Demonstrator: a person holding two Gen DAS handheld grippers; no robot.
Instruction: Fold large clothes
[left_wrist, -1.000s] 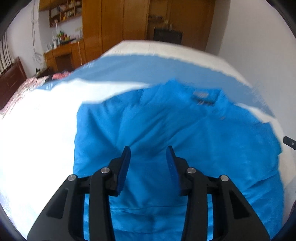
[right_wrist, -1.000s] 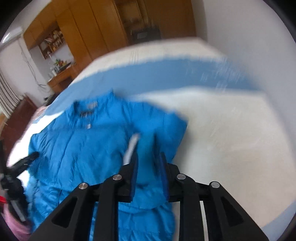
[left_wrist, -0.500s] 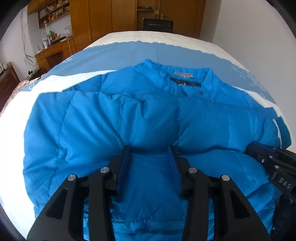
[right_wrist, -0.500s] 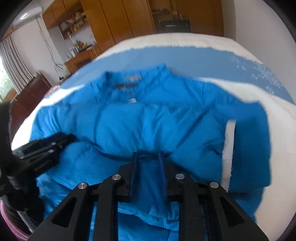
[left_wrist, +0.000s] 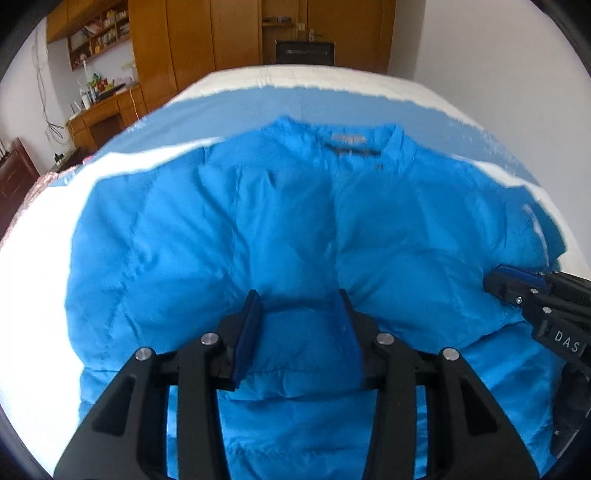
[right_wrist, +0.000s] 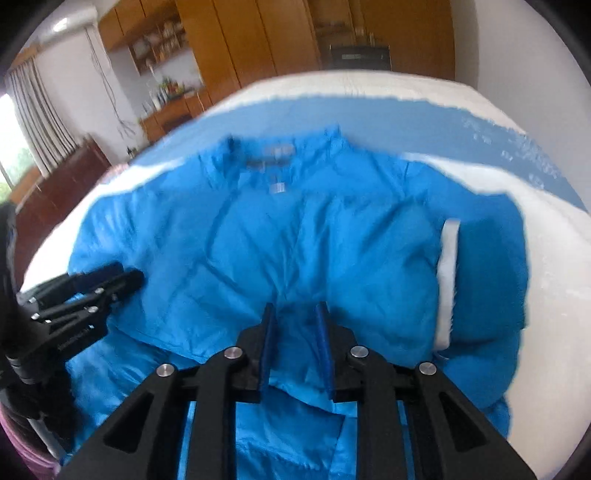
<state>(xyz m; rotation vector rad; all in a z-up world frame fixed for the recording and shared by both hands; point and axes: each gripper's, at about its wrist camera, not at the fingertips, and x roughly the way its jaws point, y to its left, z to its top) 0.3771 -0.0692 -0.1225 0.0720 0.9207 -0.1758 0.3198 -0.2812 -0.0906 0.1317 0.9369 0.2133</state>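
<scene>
A bedroom: bed (left_wrist: 388, 79), wooden wardrobes (left_wrist: 207, 40), desk (left_wrist: 107, 114).

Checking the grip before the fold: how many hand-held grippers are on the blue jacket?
2: left hand-held gripper and right hand-held gripper, both clamping the blue jacket at its folded near edge.

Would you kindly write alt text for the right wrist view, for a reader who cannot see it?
The right claw grips a fold of a bright blue puffer jacket lying collar-away on a white and blue bed. The left claw reaches onto the jacket from the picture's left; wooden wardrobes stand behind.
</scene>
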